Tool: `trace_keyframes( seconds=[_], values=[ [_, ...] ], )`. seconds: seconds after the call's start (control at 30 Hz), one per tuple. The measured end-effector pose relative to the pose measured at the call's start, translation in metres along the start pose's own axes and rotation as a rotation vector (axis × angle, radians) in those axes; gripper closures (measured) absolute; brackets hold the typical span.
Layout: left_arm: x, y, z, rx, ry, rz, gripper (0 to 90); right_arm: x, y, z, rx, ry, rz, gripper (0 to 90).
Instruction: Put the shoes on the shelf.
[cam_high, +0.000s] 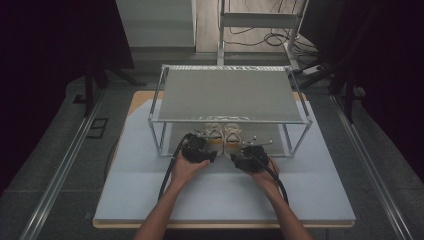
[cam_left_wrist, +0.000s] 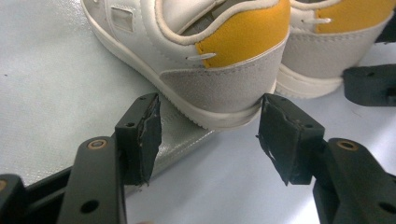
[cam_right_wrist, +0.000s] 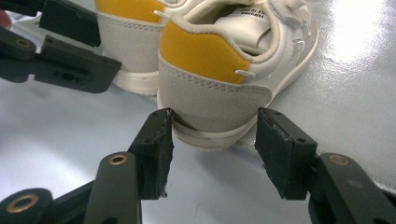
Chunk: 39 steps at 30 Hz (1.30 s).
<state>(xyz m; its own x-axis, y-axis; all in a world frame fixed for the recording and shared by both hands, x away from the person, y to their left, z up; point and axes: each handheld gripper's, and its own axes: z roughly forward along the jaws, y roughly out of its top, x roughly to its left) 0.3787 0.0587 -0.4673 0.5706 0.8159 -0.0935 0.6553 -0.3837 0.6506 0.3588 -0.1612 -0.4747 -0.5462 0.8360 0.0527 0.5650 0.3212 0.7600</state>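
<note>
Two white sneakers with yellow heel tabs stand side by side under a metal shelf rack (cam_high: 230, 92), heels toward me. The left sneaker (cam_left_wrist: 224, 60) (cam_high: 215, 134) has its heel between the jaws of my left gripper (cam_left_wrist: 210, 112) (cam_high: 200, 148), which is open; the pads flank the sole without pressing it. The right sneaker (cam_right_wrist: 224, 60) (cam_high: 233, 135) sits the same way in front of my right gripper (cam_right_wrist: 215, 119) (cam_high: 245, 155), also open, with its jaws on either side of the heel. Each gripper view also catches the other sneaker and the other gripper at its edge.
The rack's upper shelf hangs low over the sneakers, with thin metal posts (cam_high: 161, 137) at its corners. A grey textured sheet (cam_left_wrist: 182, 135) lies under the sneakers, its edge near their heels. The white table mat (cam_high: 150, 190) spreads around the rack, with dark floor beyond.
</note>
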Motion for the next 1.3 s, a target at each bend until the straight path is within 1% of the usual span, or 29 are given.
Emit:
trace_keyframes(
  seconds=[0.13,0.2,0.23,0.37,0.47,0.5,0.53,0.57,0.6,0.63,0.7,0.83,0.93,0.97,1.13,1.17,1.2,1.3],
  values=[
    [0.000,0.000,0.000,0.000,-0.003,0.001,40.0,0.000,0.001,0.003,-0.003,-0.006,0.001,46.4],
    [0.002,0.000,0.000,0.002,-0.007,0.019,40.1,-0.001,0.003,0.005,-0.005,-0.016,0.005,46.5],
    [0.002,0.000,0.001,0.007,-0.009,0.016,40.1,-0.002,0.004,0.008,-0.012,-0.028,0.008,46.8],
    [0.003,0.000,0.001,0.003,-0.009,0.012,39.9,-0.003,0.005,0.011,-0.011,-0.036,0.009,46.8],
    [0.003,0.001,0.001,0.000,-0.002,0.020,39.8,-0.004,0.006,0.015,-0.021,-0.046,-0.005,46.8],
    [0.002,0.001,0.001,0.001,0.001,0.016,39.9,-0.004,0.006,0.016,-0.023,-0.050,0.005,46.8],
    [0.003,0.002,0.002,0.001,0.002,0.016,39.9,-0.004,0.006,0.016,-0.023,-0.050,0.005,46.8],
    [0.001,0.002,0.002,0.001,0.011,0.000,40.0,-0.005,0.006,0.016,-0.027,-0.047,0.000,46.8],
    [0.002,0.003,0.003,0.002,0.022,0.008,40.6,-0.005,0.006,0.016,-0.028,-0.046,0.002,46.8],
    [0.004,0.003,0.004,0.001,0.022,0.015,40.9,-0.005,0.006,0.017,-0.028,-0.047,0.001,46.8],
    [0.006,0.004,0.006,0.000,0.009,0.006,40.9,-0.004,0.006,0.016,-0.025,-0.050,0.006,47.0],
    [0.006,0.004,0.007,-0.001,0.013,0.004,40.5,-0.005,0.006,0.017,-0.025,-0.045,0.002,47.1],
    [0.006,0.004,0.010,-0.001,0.026,0.004,40.6,-0.005,0.006,0.017,-0.023,-0.045,0.001,47.2],
    [0.006,0.004,0.011,-0.006,0.029,-0.007,40.7,-0.004,0.006,0.017,-0.023,-0.044,0.001,47.2],
    [0.007,0.004,0.013,-0.005,0.019,-0.017,40.9,-0.005,0.007,0.017,-0.022,-0.042,0.000,47.1],
    [0.007,0.004,0.013,-0.004,0.014,-0.026,40.9,-0.005,0.007,0.017,-0.021,-0.045,-0.002,47.0],
    [0.007,0.004,0.013,-0.003,0.013,-0.027,40.9,-0.005,0.007,0.018,-0.020,-0.054,-0.005,47.1],
    [0.007,0.004,0.013,-0.002,0.014,-0.025,41.0,-0.005,0.009,0.022,-0.016,-0.063,-0.002,47.1]
  ],
)
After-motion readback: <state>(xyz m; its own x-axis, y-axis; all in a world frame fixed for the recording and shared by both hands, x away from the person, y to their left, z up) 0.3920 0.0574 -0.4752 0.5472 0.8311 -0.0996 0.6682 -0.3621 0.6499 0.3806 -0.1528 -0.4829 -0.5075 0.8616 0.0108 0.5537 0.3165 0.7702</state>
